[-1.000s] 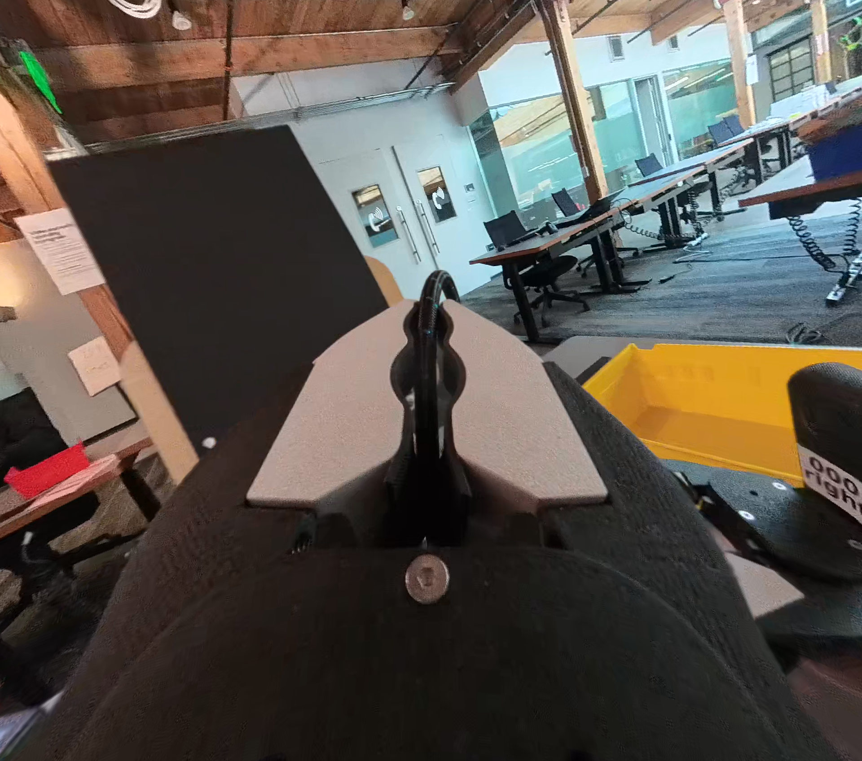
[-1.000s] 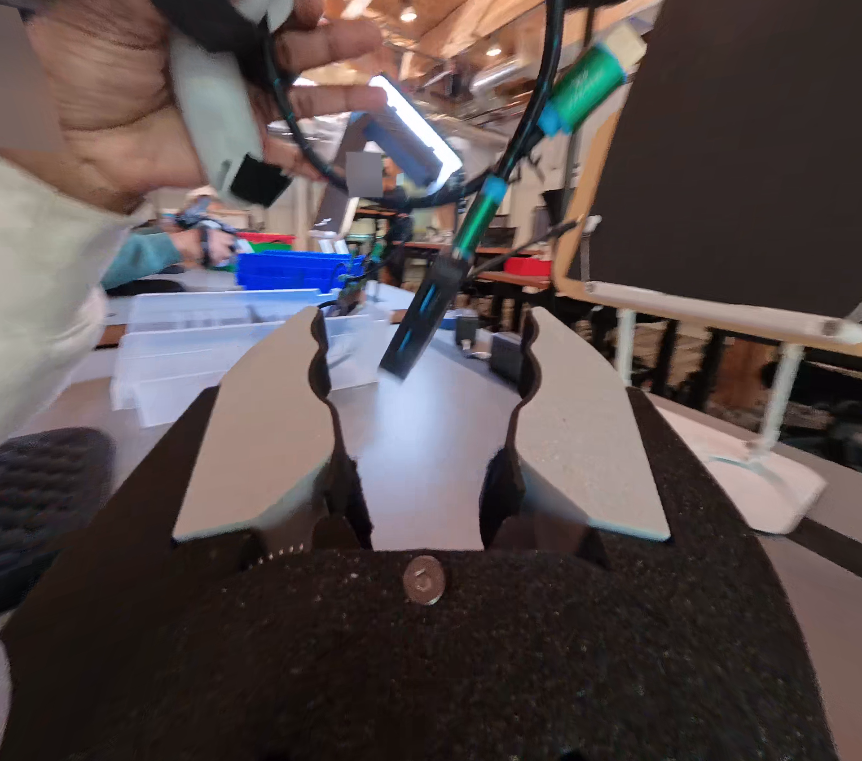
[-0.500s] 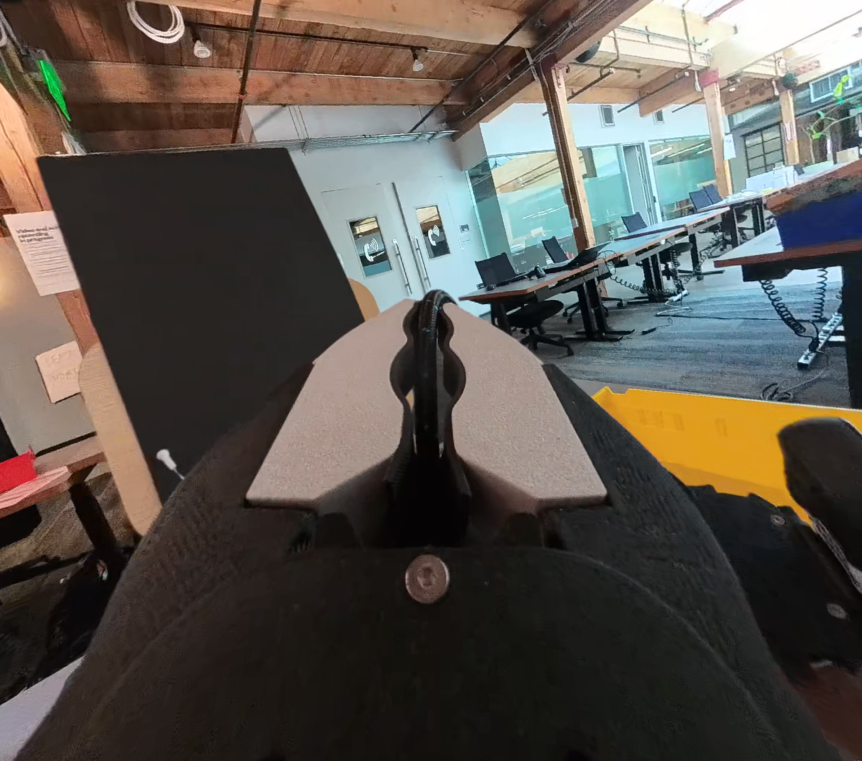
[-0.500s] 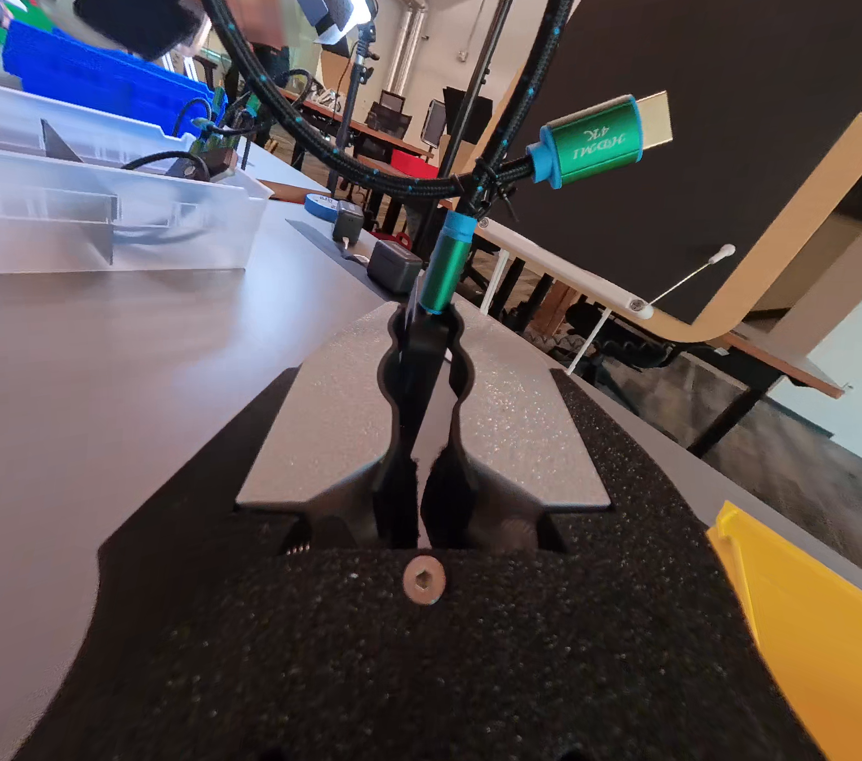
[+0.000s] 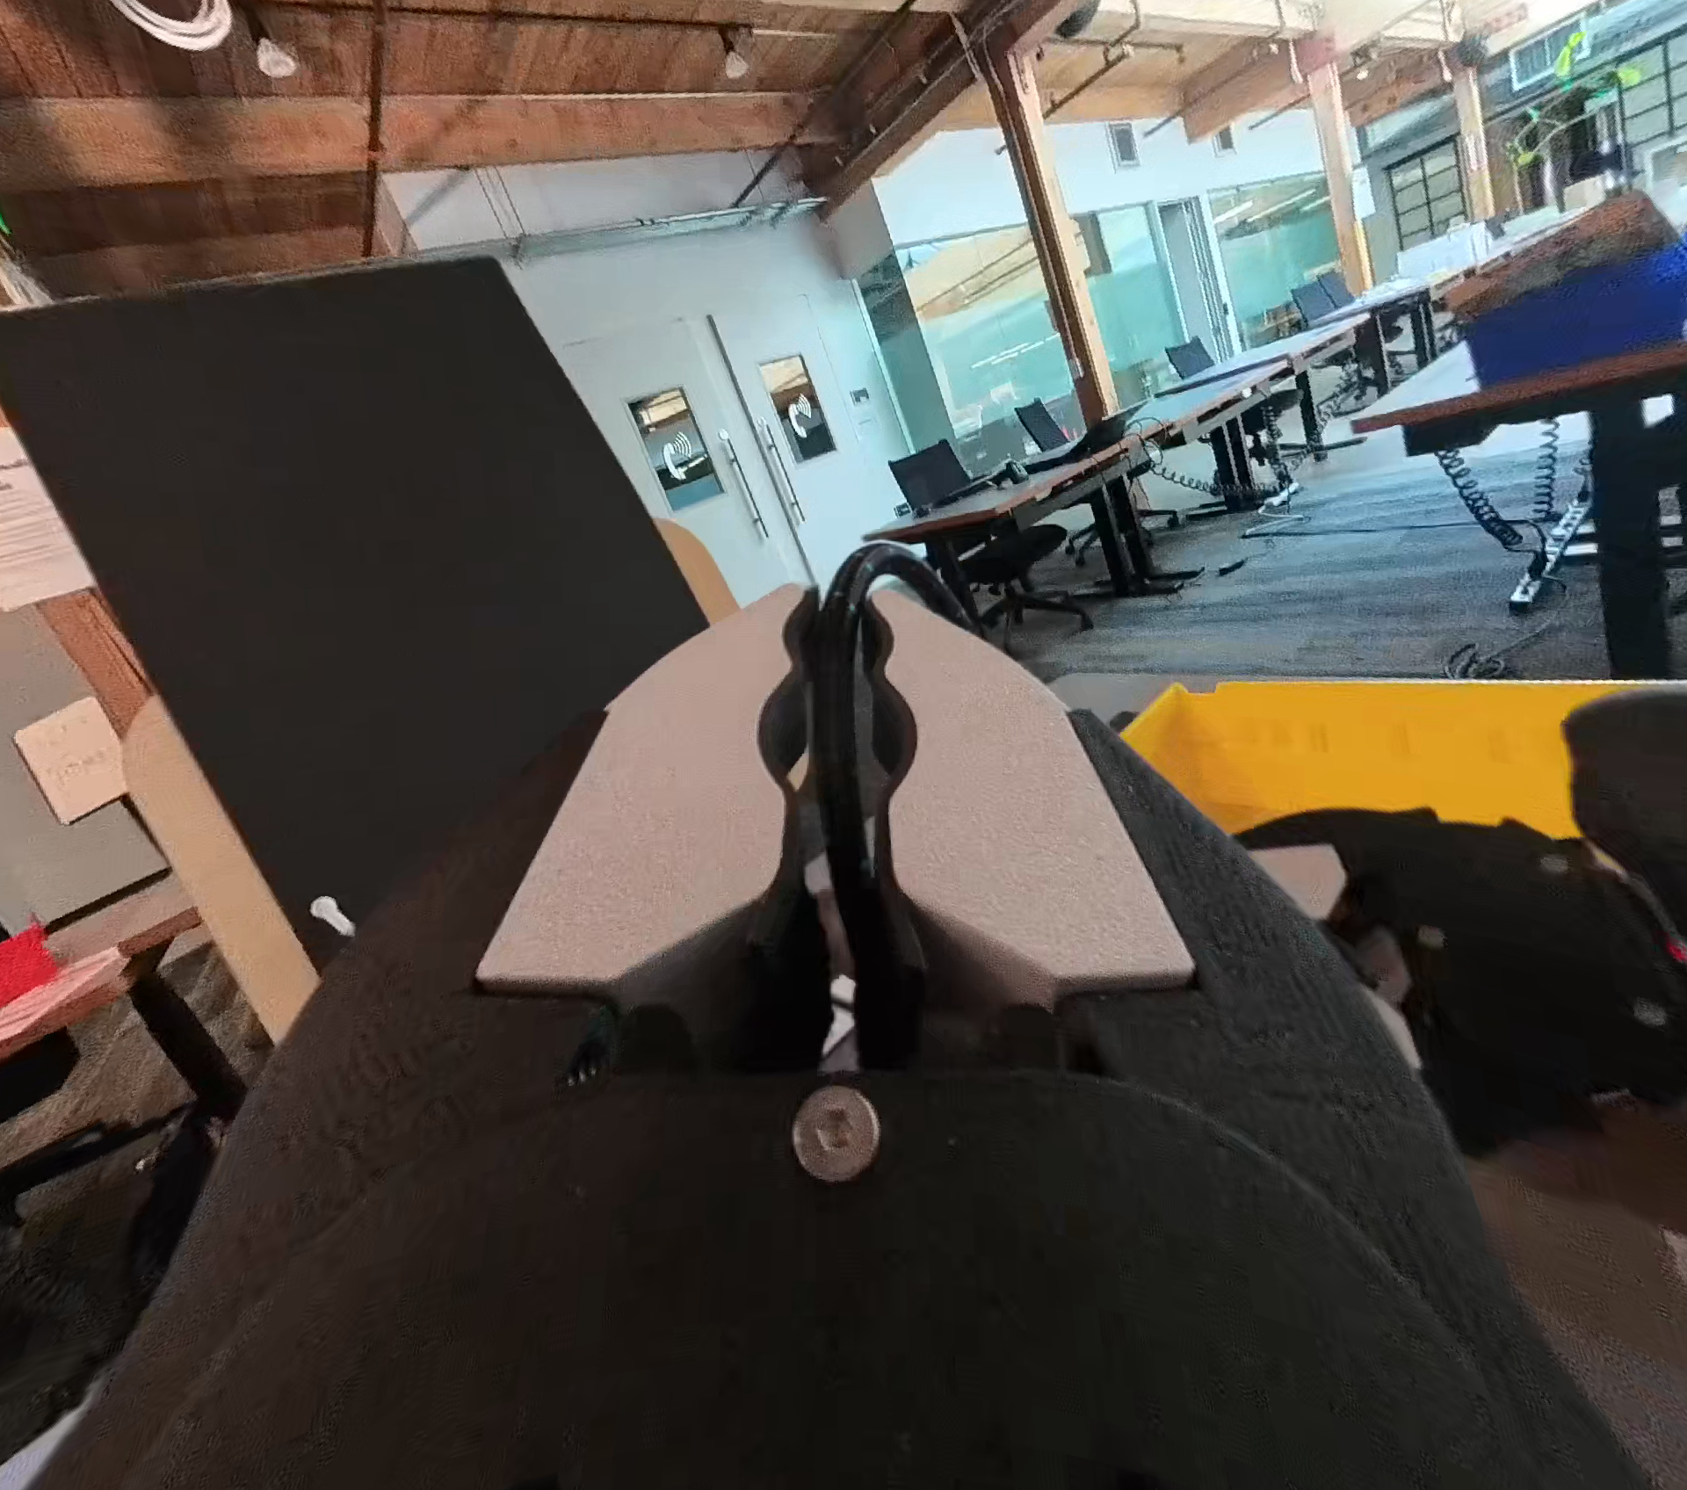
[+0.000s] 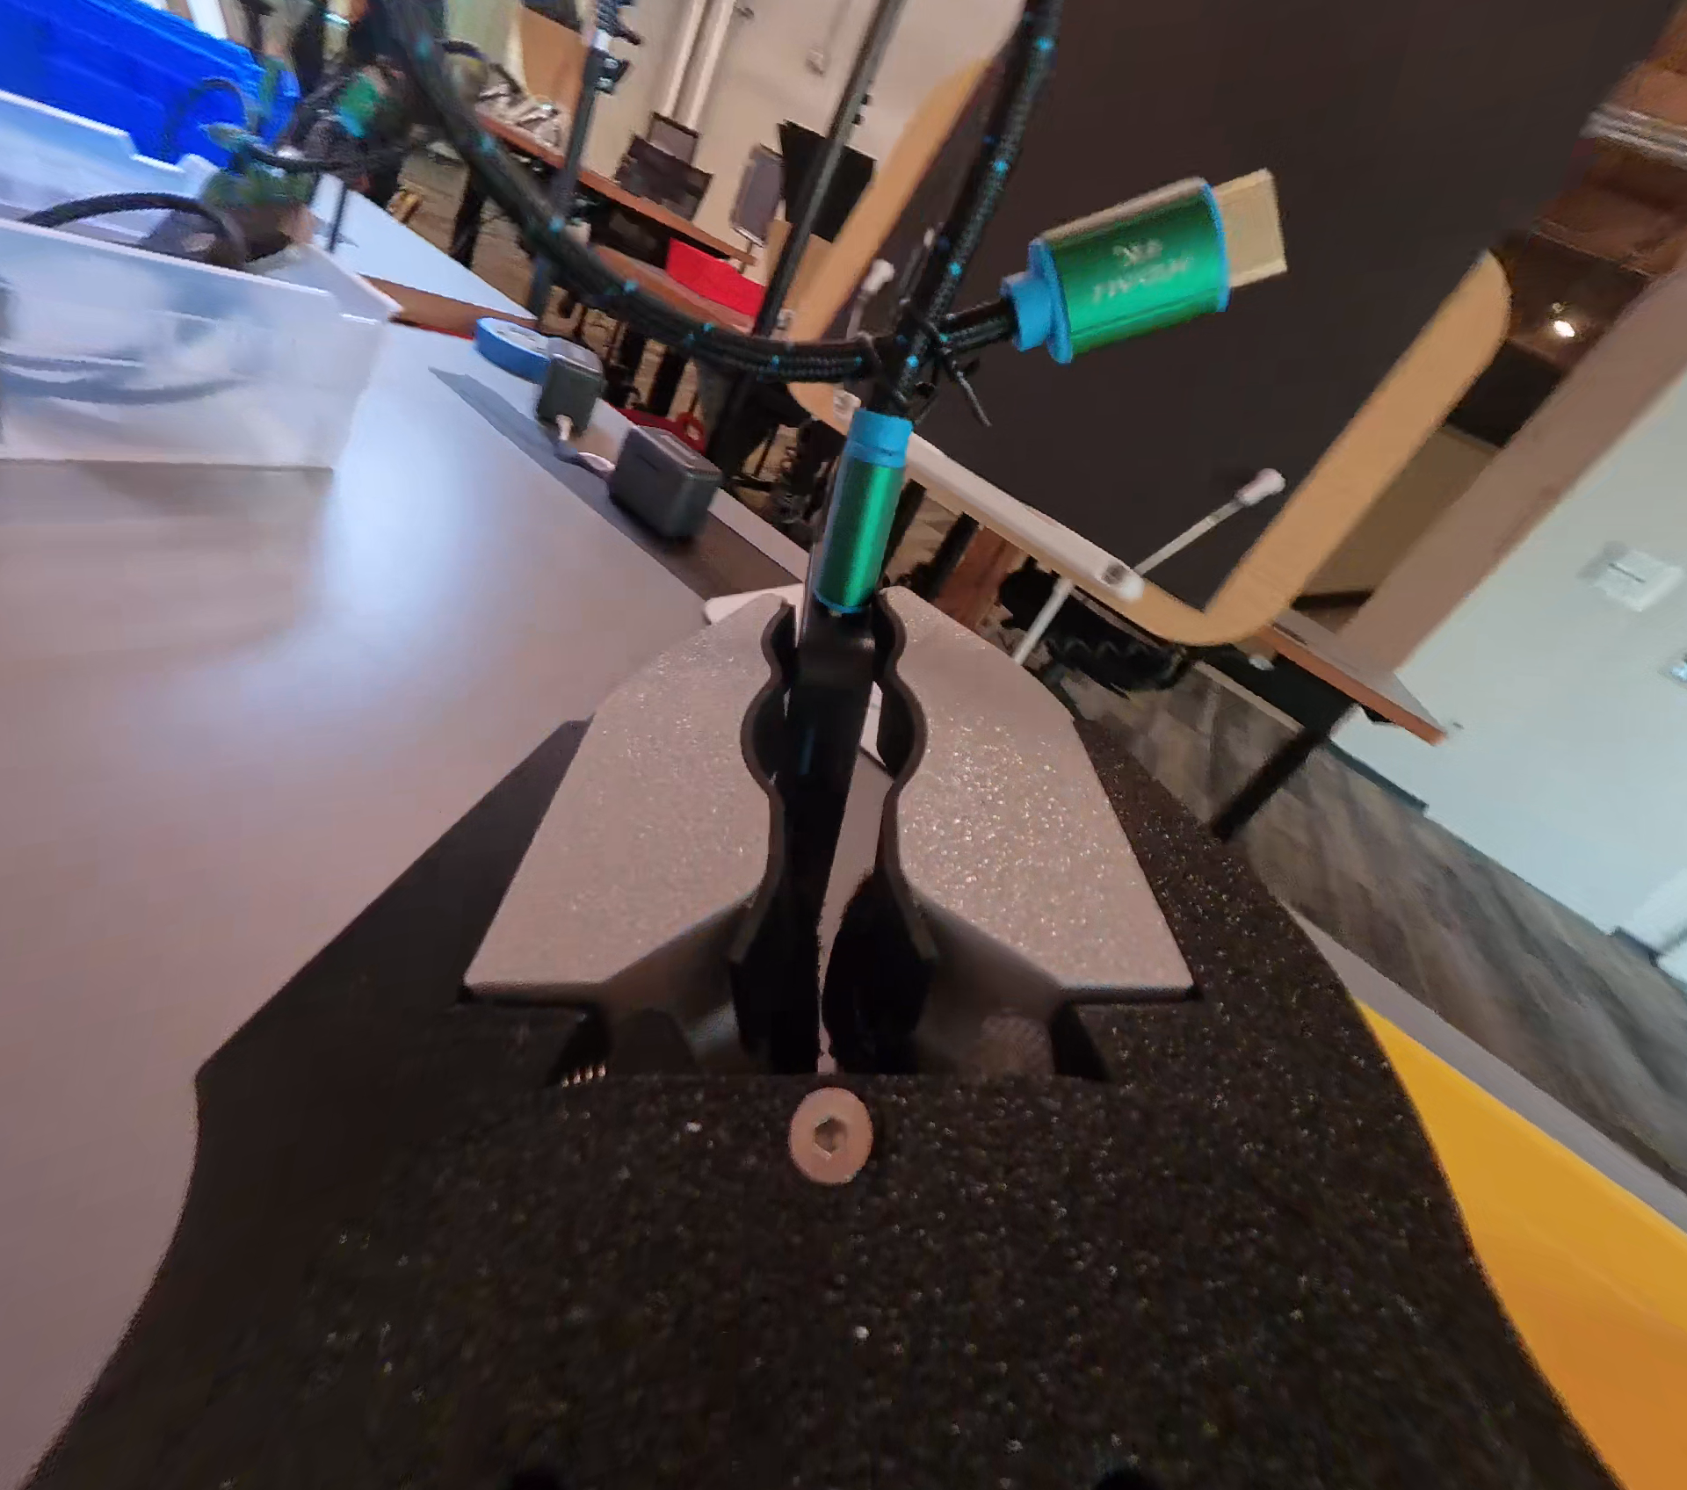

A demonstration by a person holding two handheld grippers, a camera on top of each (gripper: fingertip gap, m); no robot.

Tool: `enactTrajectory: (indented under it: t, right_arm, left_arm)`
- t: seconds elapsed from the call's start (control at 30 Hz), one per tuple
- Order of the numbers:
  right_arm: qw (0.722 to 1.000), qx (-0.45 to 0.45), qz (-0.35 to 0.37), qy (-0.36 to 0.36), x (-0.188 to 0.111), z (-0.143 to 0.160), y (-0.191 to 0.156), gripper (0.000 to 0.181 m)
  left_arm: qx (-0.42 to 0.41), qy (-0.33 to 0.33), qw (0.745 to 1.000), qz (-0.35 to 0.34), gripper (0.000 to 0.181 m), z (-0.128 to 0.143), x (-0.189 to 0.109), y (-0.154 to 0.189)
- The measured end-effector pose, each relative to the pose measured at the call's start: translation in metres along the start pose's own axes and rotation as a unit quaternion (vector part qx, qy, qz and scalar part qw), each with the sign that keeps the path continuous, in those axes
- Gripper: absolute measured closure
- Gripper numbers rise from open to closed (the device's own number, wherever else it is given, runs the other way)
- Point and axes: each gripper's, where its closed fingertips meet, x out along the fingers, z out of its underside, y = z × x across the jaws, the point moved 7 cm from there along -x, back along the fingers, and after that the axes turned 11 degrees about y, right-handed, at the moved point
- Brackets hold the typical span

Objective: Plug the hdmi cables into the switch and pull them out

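A: What does the left gripper (image 5: 844, 629) hold?

B: Its two grey fingers (image 5: 657, 816) are clenched on a black cable (image 5: 844, 762), which runs up the slot between them and arches over their tips toward the yellow bin (image 5: 1351, 752). The bin lies to the right of this gripper; a black panel (image 5: 319, 552) stands to its left.

A: And the right gripper (image 6: 835, 616)?

B: Its jaws are closed on a flat black piece (image 6: 817, 762) with blue markings. Whether this is the switch cannot be told. A green HDMI plug (image 6: 858, 529) with a blue collar stands upright directly above the fingertips, its lower end meeting the black piece.

A: Where is the other connector?

B: A second green HDMI plug (image 6: 1132, 269), gold tip exposed, hangs free above and to the right of the right gripper, pointing away from it. Braided black cables (image 6: 785, 351) cross just above the upright plug and are tied there.

A: What lies to the left of the right gripper?

B: A grey table (image 6: 274, 625) carrying two small grey boxes (image 6: 662, 479) and a clear tray (image 6: 183, 351).
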Motion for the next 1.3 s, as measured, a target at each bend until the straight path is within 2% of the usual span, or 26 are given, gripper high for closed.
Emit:
enactTrajectory:
  t: [0.03, 0.1, 0.13, 0.17, 0.23, 0.3, 0.37, 0.43, 0.5, 0.63, 0.77, 0.87, 0.93, 1.0, 1.07, 1.17, 1.2, 1.23, 1.27, 1.3]
  right_arm:
    - [1.0, 0.019, 0.015, -0.004, -0.004, 0.003, 0.009, 0.166]
    - [0.994, 0.102, 0.033, -0.009, -0.008, 0.01, 0.027, 0.167]
    - [0.99, 0.14, 0.029, 0.002, -0.009, 0.011, 0.032, 0.167]
    - [0.985, 0.169, 0.026, 0.018, -0.011, 0.011, 0.036, 0.167]
    - [0.969, 0.242, 0.01, 0.058, -0.013, 0.006, 0.038, 0.167]
    - [0.942, 0.307, -0.033, 0.133, -0.014, -0.005, 0.037, 0.167]
    - [0.908, 0.369, -0.089, 0.178, -0.014, -0.011, 0.032, 0.167]
    - [0.883, 0.41, -0.127, 0.192, -0.012, -0.011, 0.027, 0.167]
    - [0.883, 0.406, -0.153, 0.181, -0.009, -0.008, 0.02, 0.167]
    - [0.901, 0.341, -0.212, 0.167, -0.008, -0.012, 0.003, 0.167]
    - [0.882, 0.319, -0.288, 0.19, -0.01, -0.022, -0.011, 0.167]
    - [0.875, 0.306, -0.314, 0.204, -0.012, -0.026, -0.016, 0.167]
    - [0.878, 0.302, -0.32, 0.191, -0.011, -0.026, -0.02, 0.167]
    - [0.885, 0.291, -0.307, 0.192, -0.011, -0.026, -0.019, 0.167]
    - [0.88, 0.305, -0.299, 0.209, -0.013, -0.03, -0.012, 0.167]
    - [0.898, 0.273, -0.299, 0.174, -0.012, -0.03, -0.013, 0.166]
    - [0.914, 0.232, -0.312, 0.117, -0.01, -0.021, -0.02, 0.168]
    - [0.929, 0.14, -0.343, 0.003, -0.007, 0.004, -0.038, 0.167]
    - [0.925, 0.073, -0.368, -0.065, -0.005, 0.023, -0.058, 0.167]
    - [0.916, 0.092, -0.388, -0.045, -0.002, 0.022, -0.077, 0.167]
  left_arm:
    - [-0.019, 0.01, 1.0, 0.019, 0.155, 0.002, 0.0, -0.002]
    - [-0.084, 0.068, 0.99, 0.088, 0.095, -0.01, -0.005, -0.003]
    - [-0.114, 0.097, 0.981, 0.124, 0.084, -0.018, -0.012, -0.005]
    - [-0.137, 0.119, 0.971, 0.157, 0.083, -0.024, -0.019, -0.008]
    - [-0.153, 0.145, 0.955, 0.207, 0.084, -0.028, -0.035, -0.019]
    - [-0.138, 0.148, 0.96, 0.192, 0.098, -0.016, -0.044, -0.038]
    - [-0.097, 0.089, 0.977, 0.171, 0.118, 0.01, -0.045, -0.048]
    - [-0.062, 0.005, 0.972, 0.227, 0.124, 0.03, -0.042, -0.031]
    - [-0.036, -0.05, 0.958, 0.279, 0.124, 0.04, -0.032, -0.002]
    - [-0.003, -0.153, 0.942, 0.299, 0.124, 0.067, -0.014, 0.036]
    - [-0.09, -0.145, 0.928, 0.332, 0.139, 0.069, -0.012, 0.048]
    - [-0.118, -0.159, 0.906, 0.375, 0.15, 0.069, -0.019, 0.054]
    - [-0.12, -0.171, 0.895, 0.393, 0.163, 0.07, -0.019, 0.061]
    - [-0.11, -0.151, 0.901, 0.39, 0.17, 0.068, -0.014, 0.065]
    - [-0.144, -0.134, 0.905, 0.376, 0.17, 0.065, -0.009, 0.065]
    - [-0.169, -0.135, 0.904, 0.37, 0.171, 0.062, -0.008, 0.059]
    - [-0.221, -0.078, 0.909, 0.345, 0.171, 0.045, -0.005, 0.047]
    - [-0.305, 0.003, 0.894, 0.327, 0.172, 0.016, -0.005, 0.028]
    - [-0.358, 0.062, 0.879, 0.309, 0.172, -0.007, -0.012, 0.003]
    - [-0.345, 0.091, 0.895, 0.268, 0.171, -0.019, -0.023, -0.023]
